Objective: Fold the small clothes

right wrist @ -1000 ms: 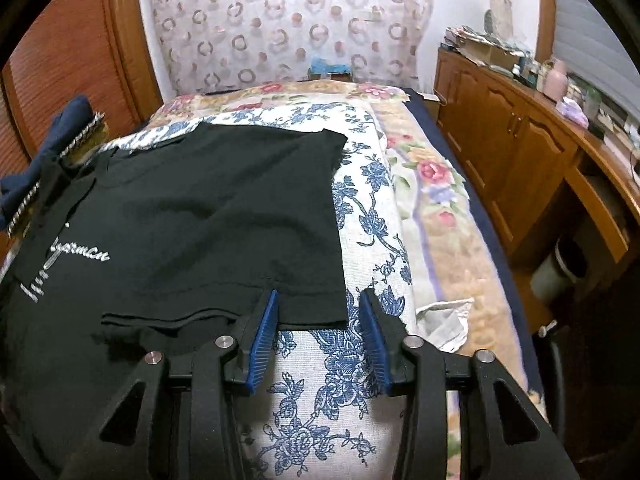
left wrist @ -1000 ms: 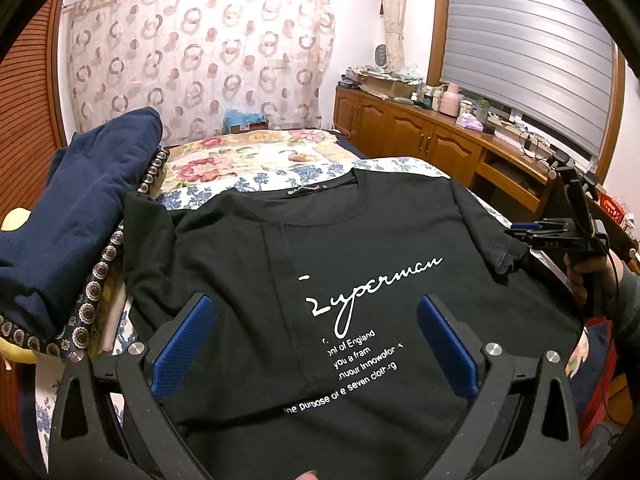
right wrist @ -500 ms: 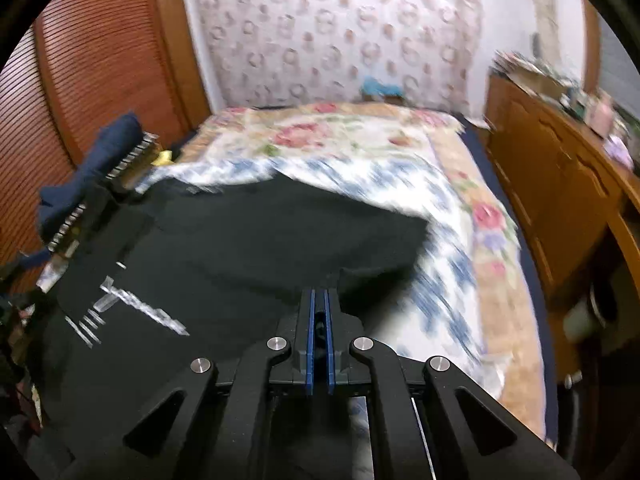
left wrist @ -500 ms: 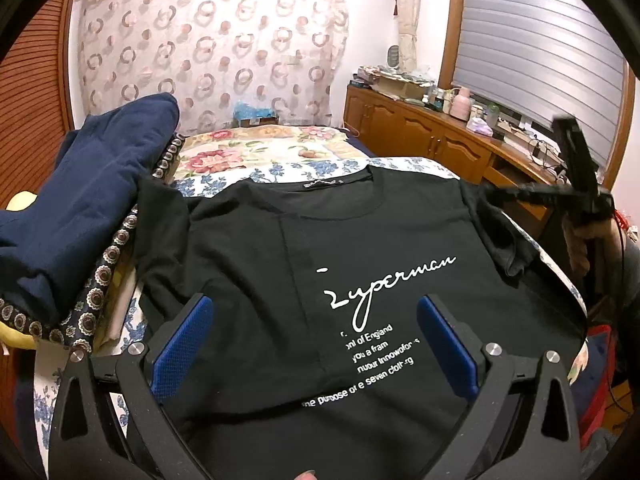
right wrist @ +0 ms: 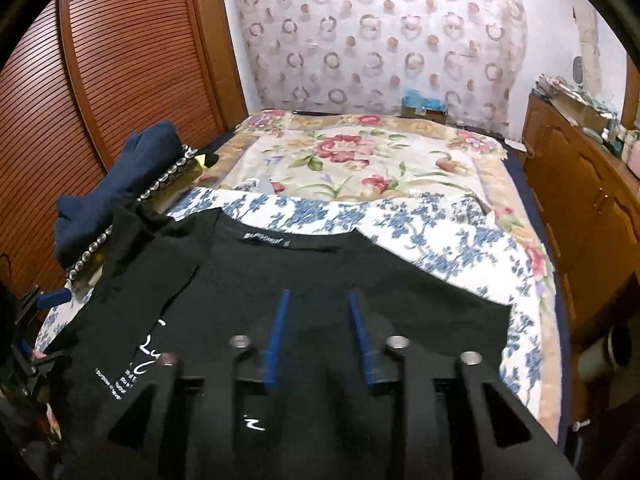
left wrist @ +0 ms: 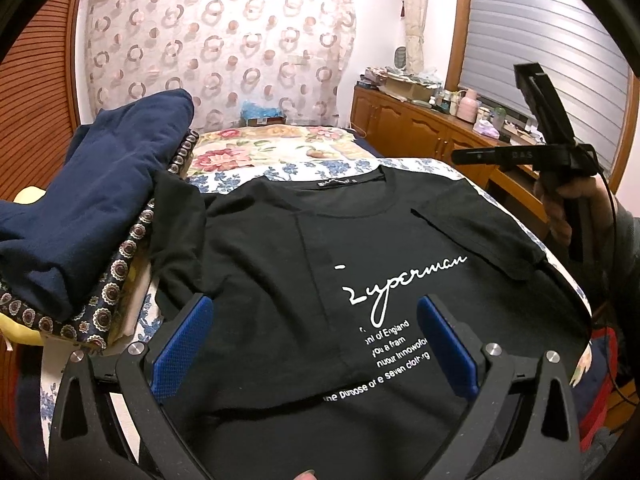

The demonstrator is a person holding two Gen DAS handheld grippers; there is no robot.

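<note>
navy garment (left wrist: 92, 200): piled off to the left of the left fingers
left gripper (left wrist: 314, 344): fingers spread wide, holding nothing, hovering over the tee's print
black t-shirt (left wrist: 288, 280): flat on the bed (right wrist: 360, 160), right under both sets of fingers, right sleeve folded in over the chest
right gripper (right wrist: 318, 338): fingers narrowly apart, nothing in them, above the tee's right side
wooden cabinets (right wrist: 588, 200): far right of the fingers

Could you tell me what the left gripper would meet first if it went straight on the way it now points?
Most likely the black T-shirt: the open left gripper points over its printed front, the fabric filling the space between and ahead of its fingers. How high it hovers is unclear.
</note>
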